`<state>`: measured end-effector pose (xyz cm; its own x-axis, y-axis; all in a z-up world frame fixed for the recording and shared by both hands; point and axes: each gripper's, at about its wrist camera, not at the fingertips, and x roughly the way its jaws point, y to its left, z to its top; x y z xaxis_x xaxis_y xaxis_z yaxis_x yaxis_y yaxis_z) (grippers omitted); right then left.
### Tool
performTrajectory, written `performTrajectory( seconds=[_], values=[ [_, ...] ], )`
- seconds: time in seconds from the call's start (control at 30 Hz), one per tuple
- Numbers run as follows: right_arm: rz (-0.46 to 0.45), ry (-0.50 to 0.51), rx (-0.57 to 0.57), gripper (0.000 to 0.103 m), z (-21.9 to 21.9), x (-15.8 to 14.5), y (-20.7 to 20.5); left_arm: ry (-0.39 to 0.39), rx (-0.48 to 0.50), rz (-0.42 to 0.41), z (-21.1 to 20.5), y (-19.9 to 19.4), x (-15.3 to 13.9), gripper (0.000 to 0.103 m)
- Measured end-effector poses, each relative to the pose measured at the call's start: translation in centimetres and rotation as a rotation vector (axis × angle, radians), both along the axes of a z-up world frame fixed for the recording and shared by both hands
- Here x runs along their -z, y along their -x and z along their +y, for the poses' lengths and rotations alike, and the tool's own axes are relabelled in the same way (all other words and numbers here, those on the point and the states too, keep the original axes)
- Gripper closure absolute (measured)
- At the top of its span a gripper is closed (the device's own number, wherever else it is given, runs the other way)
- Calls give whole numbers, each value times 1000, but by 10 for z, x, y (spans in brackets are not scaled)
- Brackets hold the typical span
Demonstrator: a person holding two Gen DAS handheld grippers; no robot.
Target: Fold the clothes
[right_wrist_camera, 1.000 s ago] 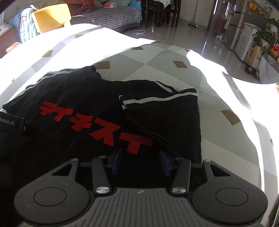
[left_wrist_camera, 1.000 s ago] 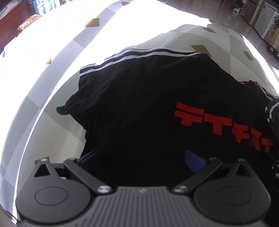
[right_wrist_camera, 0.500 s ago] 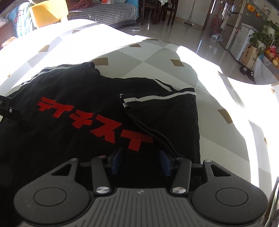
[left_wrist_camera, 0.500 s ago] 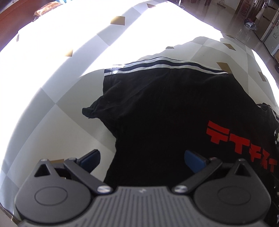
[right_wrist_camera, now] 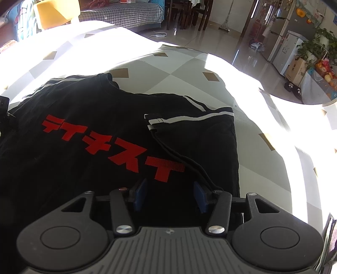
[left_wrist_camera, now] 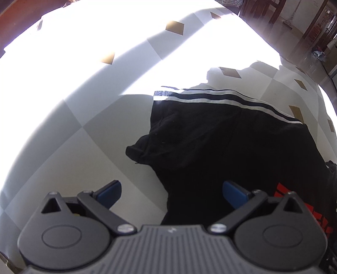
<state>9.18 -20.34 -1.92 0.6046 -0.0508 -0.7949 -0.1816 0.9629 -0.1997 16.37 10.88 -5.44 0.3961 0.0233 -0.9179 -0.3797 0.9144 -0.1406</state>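
A black T-shirt (right_wrist_camera: 88, 168) with red lettering (right_wrist_camera: 118, 147) lies flat on the checked tablecloth (left_wrist_camera: 69, 151). Its right side is folded inward, and the white-striped sleeve (right_wrist_camera: 189, 120) lies across the front. My right gripper (right_wrist_camera: 170, 195) hovers over the shirt's lower part, below the lettering, jaws partly apart with nothing pinched. In the left wrist view the shirt (left_wrist_camera: 231, 147) fills the right half, its striped left sleeve (left_wrist_camera: 210, 98) spread out and a rumpled sleeve edge (left_wrist_camera: 139, 151) sticking left. My left gripper (left_wrist_camera: 171, 191) is open wide and straddles the shirt's left side edge.
Strong sunlight washes out the far tablecloth (right_wrist_camera: 105, 42). The table's right edge (right_wrist_camera: 290, 189) runs close to the shirt. Beyond it are a yellow chair (right_wrist_camera: 56, 12), a houndstooth sofa (right_wrist_camera: 126, 14), a fridge (right_wrist_camera: 288, 48) and plants (right_wrist_camera: 316, 46).
My left gripper has slid left across the shirt, from over the black front to its left side edge, and rolled a little. The right gripper has hardly moved.
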Motion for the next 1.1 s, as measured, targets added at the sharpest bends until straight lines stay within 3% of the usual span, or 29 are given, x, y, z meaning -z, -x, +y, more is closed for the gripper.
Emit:
performTrajectory(
  seconds=[0.17, 0.3, 0.4, 0.47, 0.6, 0.8, 1.1],
  values=[
    [-2, 47, -3, 53, 8, 0, 0, 25, -20, -12, 3, -8, -1, 8],
    [-6, 115, -1, 54, 22, -5, 0, 96, -45, -19, 16, -18, 8, 10],
    [-8, 76, -16, 54, 35, -13, 2, 133, -55, -33, 22, -21, 10, 17],
    [18, 27, -32, 54, 45, -14, 3, 182, -77, -40, 29, -23, 12, 29],
    [82, -10, -83, 54, 66, -7, 6, 239, -116, -53, 37, -28, 16, 34],
    [71, 26, -134, 54, 77, -2, 9, 266, -146, -69, 41, -32, 18, 38],
    [88, -39, -101, 51, 66, -1, 5, 267, -133, -98, 31, -33, 7, 75]
  ],
)
